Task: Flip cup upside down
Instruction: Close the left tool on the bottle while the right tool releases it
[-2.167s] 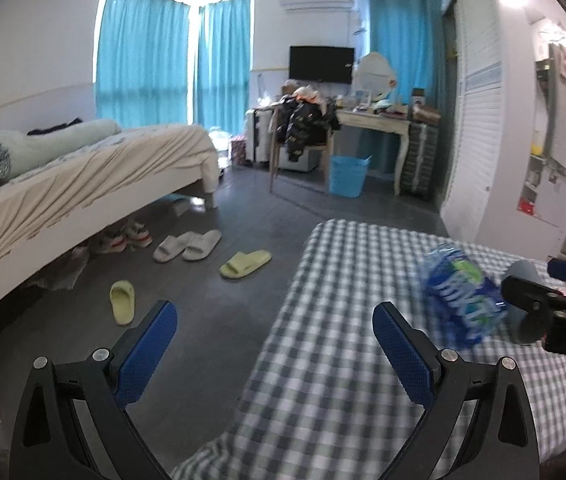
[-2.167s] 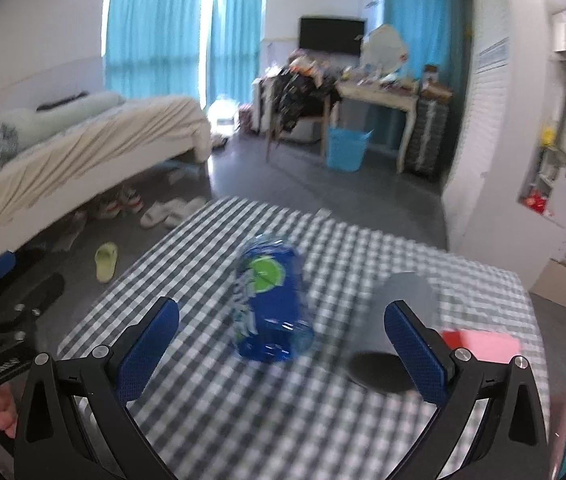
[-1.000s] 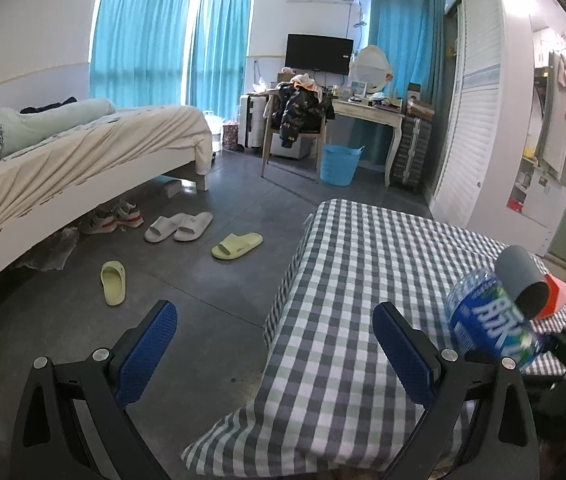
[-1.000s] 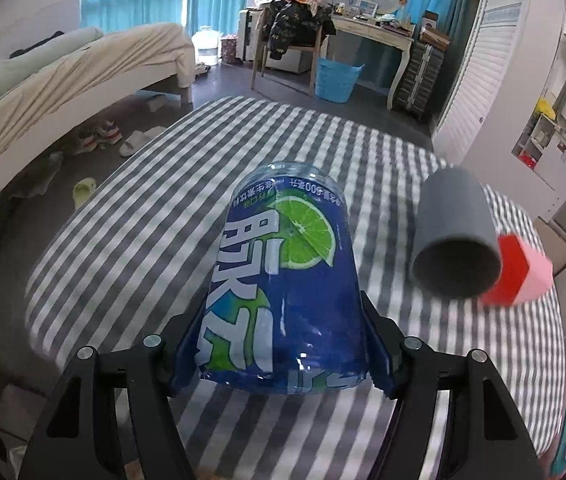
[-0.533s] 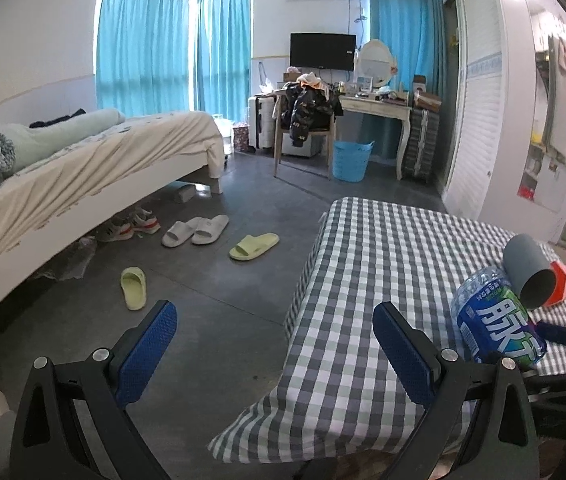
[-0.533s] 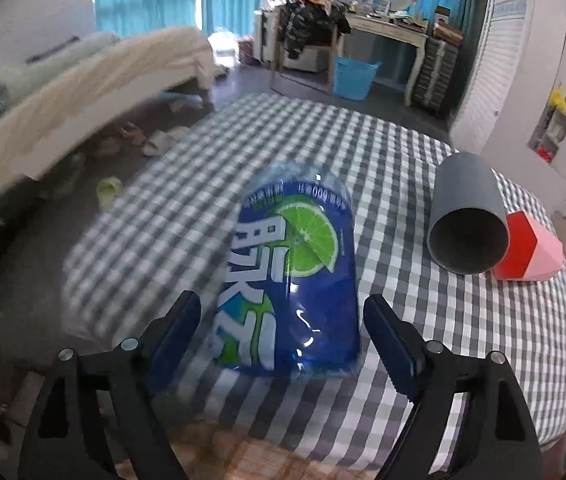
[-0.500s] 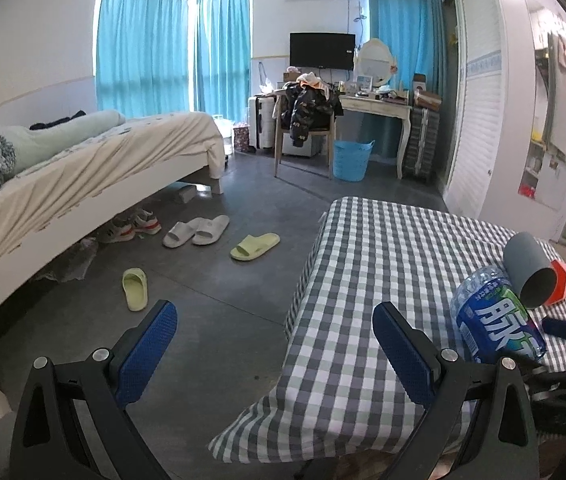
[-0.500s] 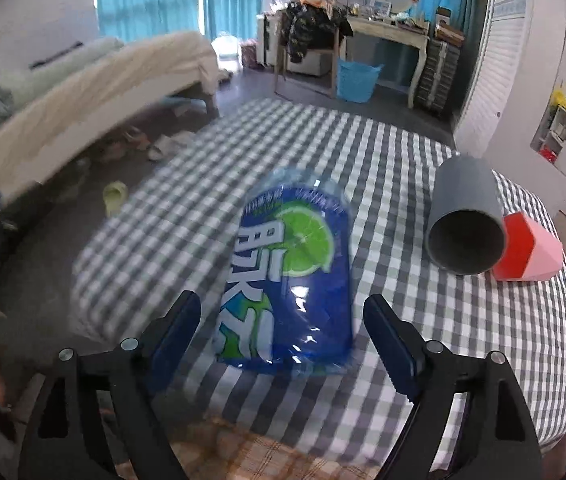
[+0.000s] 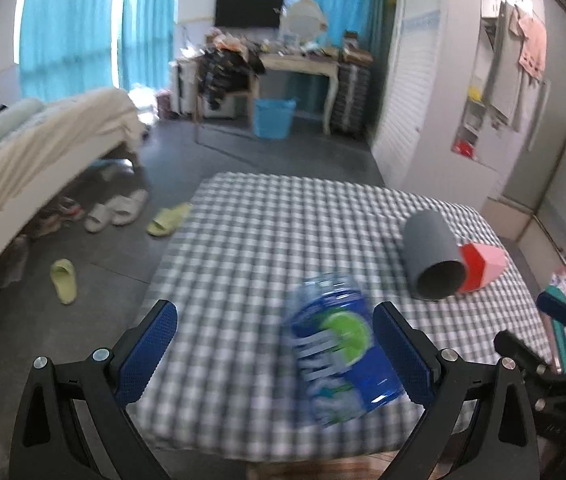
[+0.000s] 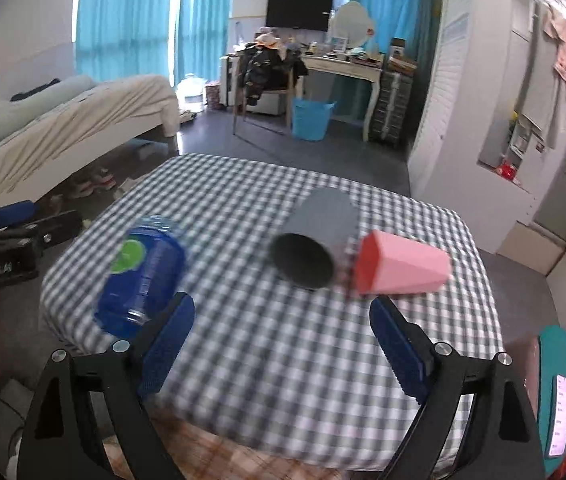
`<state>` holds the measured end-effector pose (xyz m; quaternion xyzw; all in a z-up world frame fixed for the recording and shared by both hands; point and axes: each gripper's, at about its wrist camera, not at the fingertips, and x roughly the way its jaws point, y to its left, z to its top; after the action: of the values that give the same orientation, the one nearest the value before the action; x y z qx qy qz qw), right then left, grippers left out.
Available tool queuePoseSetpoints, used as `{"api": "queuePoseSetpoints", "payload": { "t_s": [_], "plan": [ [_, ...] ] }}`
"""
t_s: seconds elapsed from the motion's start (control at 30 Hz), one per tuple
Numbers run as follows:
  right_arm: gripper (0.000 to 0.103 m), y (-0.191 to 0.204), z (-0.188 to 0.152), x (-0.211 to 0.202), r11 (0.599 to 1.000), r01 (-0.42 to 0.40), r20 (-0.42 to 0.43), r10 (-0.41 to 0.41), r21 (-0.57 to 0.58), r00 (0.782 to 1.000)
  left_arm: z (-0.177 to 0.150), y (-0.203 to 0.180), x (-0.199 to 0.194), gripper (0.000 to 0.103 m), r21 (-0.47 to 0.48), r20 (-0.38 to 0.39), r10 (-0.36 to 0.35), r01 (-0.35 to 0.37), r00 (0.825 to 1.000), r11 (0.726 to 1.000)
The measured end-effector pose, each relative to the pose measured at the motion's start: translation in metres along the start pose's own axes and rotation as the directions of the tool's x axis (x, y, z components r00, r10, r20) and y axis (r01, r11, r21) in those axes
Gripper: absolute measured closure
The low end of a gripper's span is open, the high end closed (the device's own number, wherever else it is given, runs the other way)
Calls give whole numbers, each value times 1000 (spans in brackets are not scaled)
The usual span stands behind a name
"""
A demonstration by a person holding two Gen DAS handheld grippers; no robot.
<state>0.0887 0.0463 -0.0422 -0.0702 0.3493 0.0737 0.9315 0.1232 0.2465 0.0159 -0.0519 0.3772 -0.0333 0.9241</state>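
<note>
Blue plastic, clear and ribbed, makes up the bottle [image 9: 339, 356], which lies on its side on the desk [image 9: 243, 240] with its lime label up; a second ago the right tongs were clenched round it, and now it lies free. In the left wrist view it sits just inside the right finger of the left tongs [image 9: 275, 344], whose jaws stand wide and touch nothing I can see. Beyond the bottle and to its right lies the cup [image 9: 433, 260], a matte grey tube on its side, mouth towards the camera. Touching the cup's far right is a pink block [image 9: 483, 266] with a red face and flat angled sides. The right tongs [image 9: 555, 320] show at the frame's edge, pulled off the bottle.

From the right wrist view, the right tongs [image 10: 283, 344] are released and empty, swung from the bottle [image 10: 139, 276] to aim at the cup [image 10: 315, 236]. Its dark round mouth faces them, with the pink block [image 10: 403, 268] just right of the cup. The checked cloth on the desk [image 10: 283, 360] looks soft and may slip under a rolling tube. I judge the bottle was moved aside and the cup is not yet grasped; the flip remains.
</note>
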Motion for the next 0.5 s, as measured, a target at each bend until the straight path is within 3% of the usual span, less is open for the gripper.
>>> {"api": "queuePoseSetpoints", "payload": {
  "t_s": [0.13, 0.3, 0.5],
  "plan": [
    [13, -21, -5, 5, 999, 35, 0, -35, 3, 999, 14, -16, 26, 2, -10, -65, -19, 19, 998, 1000],
    [13, -44, -8, 17, 999, 25, 1, -25, 28, 1000, 15, -28, 57, 4, -1, -148, -5, 5, 989, 1000],
    [13, -59, -16, 40, 998, 2, -20, -1, 64, 1000, 13, -29, 76, 4, 14, -194, 0, 3, 981, 1000]
  ]
}}
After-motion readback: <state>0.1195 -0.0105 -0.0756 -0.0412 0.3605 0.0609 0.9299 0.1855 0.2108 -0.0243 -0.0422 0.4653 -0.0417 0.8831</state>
